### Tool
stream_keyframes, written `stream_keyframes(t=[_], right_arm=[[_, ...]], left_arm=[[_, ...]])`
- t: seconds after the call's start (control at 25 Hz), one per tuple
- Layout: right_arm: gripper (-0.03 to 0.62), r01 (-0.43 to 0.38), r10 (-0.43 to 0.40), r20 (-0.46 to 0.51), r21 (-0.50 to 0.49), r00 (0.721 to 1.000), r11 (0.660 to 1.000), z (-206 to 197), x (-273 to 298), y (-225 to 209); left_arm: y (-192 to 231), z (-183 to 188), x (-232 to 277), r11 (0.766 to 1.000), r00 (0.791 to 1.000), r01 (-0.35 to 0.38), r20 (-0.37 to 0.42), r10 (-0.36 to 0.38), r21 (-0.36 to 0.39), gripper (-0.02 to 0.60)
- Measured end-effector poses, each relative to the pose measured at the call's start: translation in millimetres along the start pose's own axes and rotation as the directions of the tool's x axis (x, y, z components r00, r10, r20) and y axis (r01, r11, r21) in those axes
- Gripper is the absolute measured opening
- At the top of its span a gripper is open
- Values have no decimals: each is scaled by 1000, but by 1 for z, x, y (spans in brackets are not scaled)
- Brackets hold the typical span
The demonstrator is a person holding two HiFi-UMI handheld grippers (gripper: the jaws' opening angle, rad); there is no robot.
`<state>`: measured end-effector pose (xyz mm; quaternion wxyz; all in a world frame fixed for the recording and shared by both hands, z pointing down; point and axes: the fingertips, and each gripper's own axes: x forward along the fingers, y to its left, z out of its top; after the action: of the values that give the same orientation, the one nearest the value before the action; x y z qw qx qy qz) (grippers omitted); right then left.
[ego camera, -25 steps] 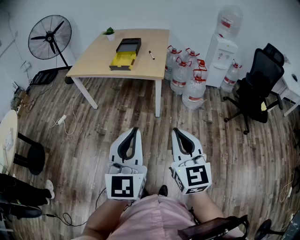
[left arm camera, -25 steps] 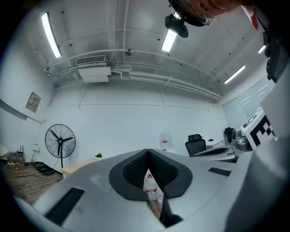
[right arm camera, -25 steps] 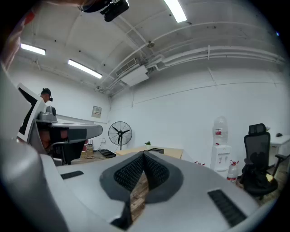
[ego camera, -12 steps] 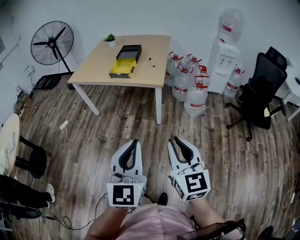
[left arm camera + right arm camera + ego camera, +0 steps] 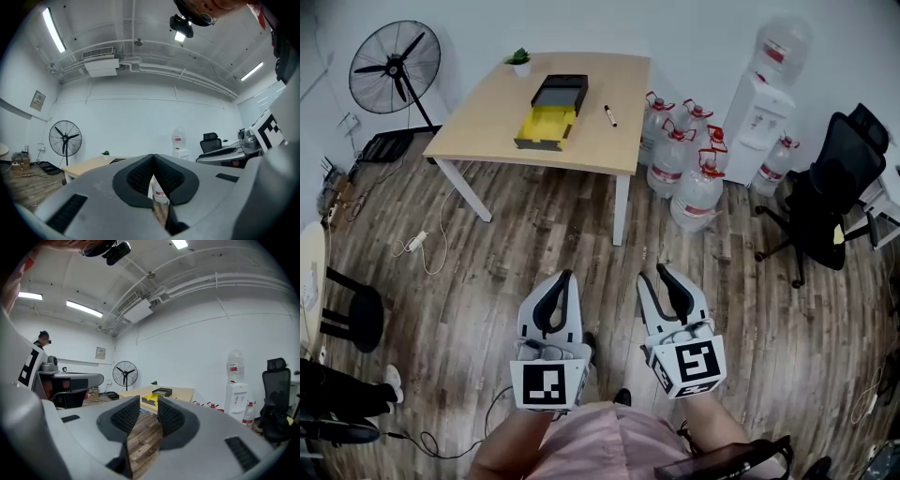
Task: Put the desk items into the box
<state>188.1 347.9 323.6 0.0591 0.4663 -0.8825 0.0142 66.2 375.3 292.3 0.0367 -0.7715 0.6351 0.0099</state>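
On the wooden table (image 5: 581, 141) far ahead lies an open box (image 5: 546, 123) with a yellow inside and a dark lid part (image 5: 560, 90). A dark marker (image 5: 607, 114) lies to the right of it, and a small potted plant (image 5: 518, 62) stands at the table's back left. Both grippers hang over the floor, well short of the table. My left gripper (image 5: 567, 275) has its tips touching and holds nothing (image 5: 153, 157). A narrow gap shows between the jaws of my right gripper (image 5: 654, 272), which is empty (image 5: 149, 401) and points at the box (image 5: 151, 399).
Several water bottles (image 5: 684, 159) and a dispenser (image 5: 764, 112) stand right of the table. A black office chair (image 5: 834, 187) is at the far right, a standing fan (image 5: 394, 66) at the far left. A stool (image 5: 356, 314) and cables (image 5: 422, 242) are on the wood floor at left.
The head view has shifted a little, and the table now sits slightly lower and nearer. Both grippers keep the same low position in front of me.
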Motion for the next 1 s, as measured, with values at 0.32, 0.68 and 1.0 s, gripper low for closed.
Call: stream_keyframes(t=[0.32, 0.68, 1.0], right_arm=[[120, 58, -58, 10, -13, 998, 998, 22, 110, -19], [115, 119, -116, 69, -38, 991, 992, 58, 183, -35], [112, 138, -137, 29, -34, 990, 990, 49, 213, -54]], left_arm=[[71, 2, 95, 999, 999, 38, 11, -37, -34, 11], [122, 20, 166, 996, 993, 88, 81, -89, 23, 11], [126, -3, 200, 992, 992, 123, 32, -124, 7, 11]])
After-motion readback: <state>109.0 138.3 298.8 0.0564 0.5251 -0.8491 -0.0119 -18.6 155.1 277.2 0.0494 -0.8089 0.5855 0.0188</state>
